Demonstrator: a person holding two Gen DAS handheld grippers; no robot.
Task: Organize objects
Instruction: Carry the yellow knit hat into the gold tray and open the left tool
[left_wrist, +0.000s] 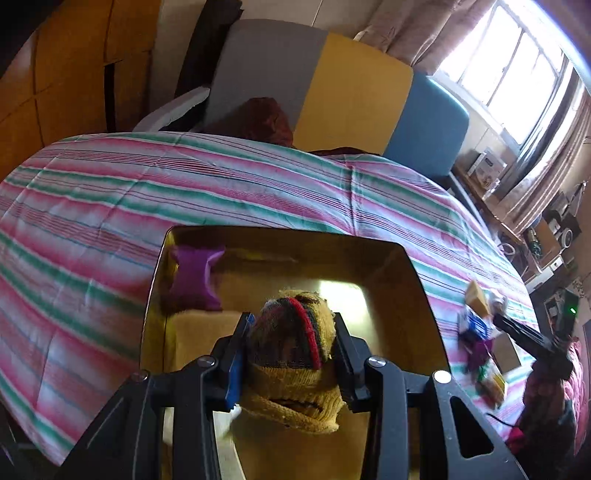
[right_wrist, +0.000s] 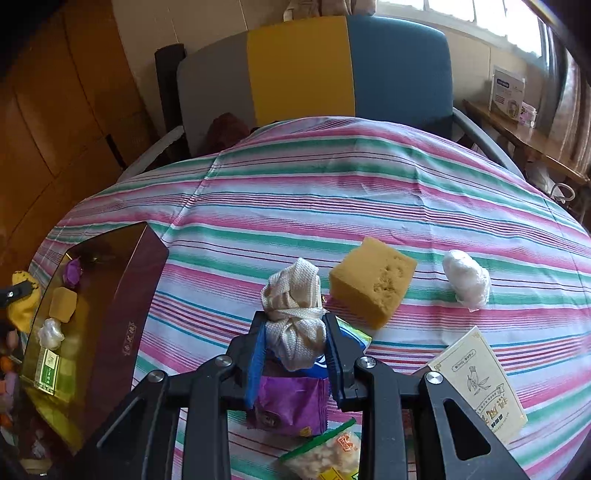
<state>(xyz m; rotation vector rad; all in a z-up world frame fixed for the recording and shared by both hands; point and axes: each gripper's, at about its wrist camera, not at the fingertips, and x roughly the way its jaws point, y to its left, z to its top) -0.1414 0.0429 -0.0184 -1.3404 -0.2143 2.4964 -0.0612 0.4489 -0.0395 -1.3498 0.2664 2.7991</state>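
My left gripper (left_wrist: 291, 332) is shut on a mustard knitted sock bundle (left_wrist: 291, 354) with red and dark stripes, held over the open box (left_wrist: 159, 295) with a gold inside. A purple packet (left_wrist: 195, 277) lies in that box. My right gripper (right_wrist: 293, 332) is shut on a knotted cream cloth bundle (right_wrist: 295, 314), just above the striped bedsheet (right_wrist: 332, 192). The box also shows at the left of the right wrist view (right_wrist: 125, 295), with a maroon outer wall.
On the sheet lie a yellow sponge block (right_wrist: 373, 280), a white wrapped ball (right_wrist: 467, 278), a cream card packet (right_wrist: 480, 380), a purple snack packet (right_wrist: 291, 406) and a bag of snacks (right_wrist: 325, 458). A padded headboard (right_wrist: 314, 66) stands behind.
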